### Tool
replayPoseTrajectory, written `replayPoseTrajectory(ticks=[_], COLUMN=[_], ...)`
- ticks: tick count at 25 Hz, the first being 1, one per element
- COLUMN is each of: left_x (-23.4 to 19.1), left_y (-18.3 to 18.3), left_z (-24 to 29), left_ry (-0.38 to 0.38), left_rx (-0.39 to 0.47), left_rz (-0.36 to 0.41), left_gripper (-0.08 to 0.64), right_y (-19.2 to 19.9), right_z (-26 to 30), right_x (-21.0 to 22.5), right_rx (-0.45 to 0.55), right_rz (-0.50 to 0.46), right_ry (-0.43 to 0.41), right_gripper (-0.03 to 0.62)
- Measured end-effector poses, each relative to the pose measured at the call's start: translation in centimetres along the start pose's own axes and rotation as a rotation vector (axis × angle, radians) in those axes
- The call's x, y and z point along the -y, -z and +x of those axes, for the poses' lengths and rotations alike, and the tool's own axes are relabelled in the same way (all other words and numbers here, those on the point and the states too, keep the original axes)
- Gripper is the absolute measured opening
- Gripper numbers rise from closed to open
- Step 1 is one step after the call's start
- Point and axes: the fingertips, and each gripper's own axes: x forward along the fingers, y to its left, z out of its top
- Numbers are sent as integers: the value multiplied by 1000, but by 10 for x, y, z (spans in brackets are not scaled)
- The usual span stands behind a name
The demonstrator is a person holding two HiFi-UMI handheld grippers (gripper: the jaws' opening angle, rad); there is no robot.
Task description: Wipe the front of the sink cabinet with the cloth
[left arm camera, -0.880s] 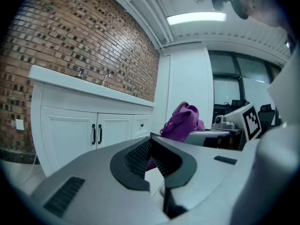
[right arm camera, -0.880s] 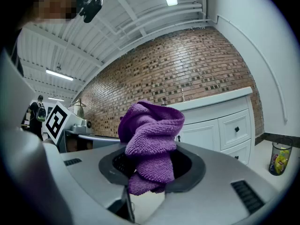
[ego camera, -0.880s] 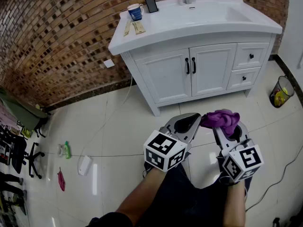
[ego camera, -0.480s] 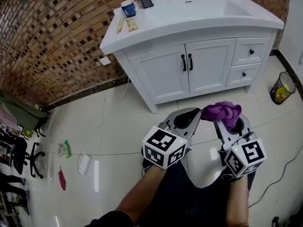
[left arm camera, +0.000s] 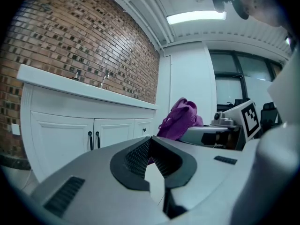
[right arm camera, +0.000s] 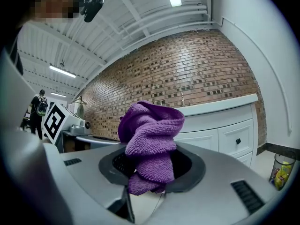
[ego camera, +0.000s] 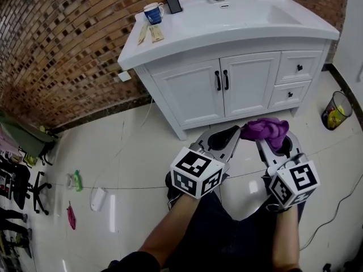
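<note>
my right gripper (right arm camera: pixel 152 170) is pinching the purple cloth (right arm camera: pixel 151 135), which bunches up above the jaws. my left gripper (left arm camera: pixel 151 142) has its jaws pressed together on nothing, tips just beside the cloth. both are over the tile floor (ego camera: pixel 130 146), apart from the white cabinet (ego camera: pixel 247 84), doors closed. cup (ego camera: pixel 153 11) and phone (ego camera: pixel 173 3) on the countertop, bin (ego camera: pixel 336 109) by the drawer end.

The white sink cabinet (ego camera: pixel 227 89) stands against a brick wall (ego camera: pixel 62 44). In front of it and clear of its doors, the right gripper (ego camera: pixel 267 139) holds a bunched purple cloth (ego camera: pixel 264 129). The left gripper (ego camera: pixel 231 134) is just beside the cloth. A mug (ego camera: pixel 152 12) and a phone (ego camera: pixel 173 2) stand on the cabinet top, and a bin (ego camera: pixel 336 110) stands beside the cabinet.
</note>
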Motion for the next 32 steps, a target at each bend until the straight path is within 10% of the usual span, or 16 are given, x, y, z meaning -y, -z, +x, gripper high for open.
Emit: replayPoseTrajectory(ticks=[32], left_x=[-98], left_y=[-22], left_z=[79], left_ry=[-65], left_rx=[-62], left_rz=[69], left_gripper=[5], right_y=[-20], right_z=[129], right_x=[86], right_rx=[-3], right_rz=[-119], right_ry=[-31], right_gripper=[143])
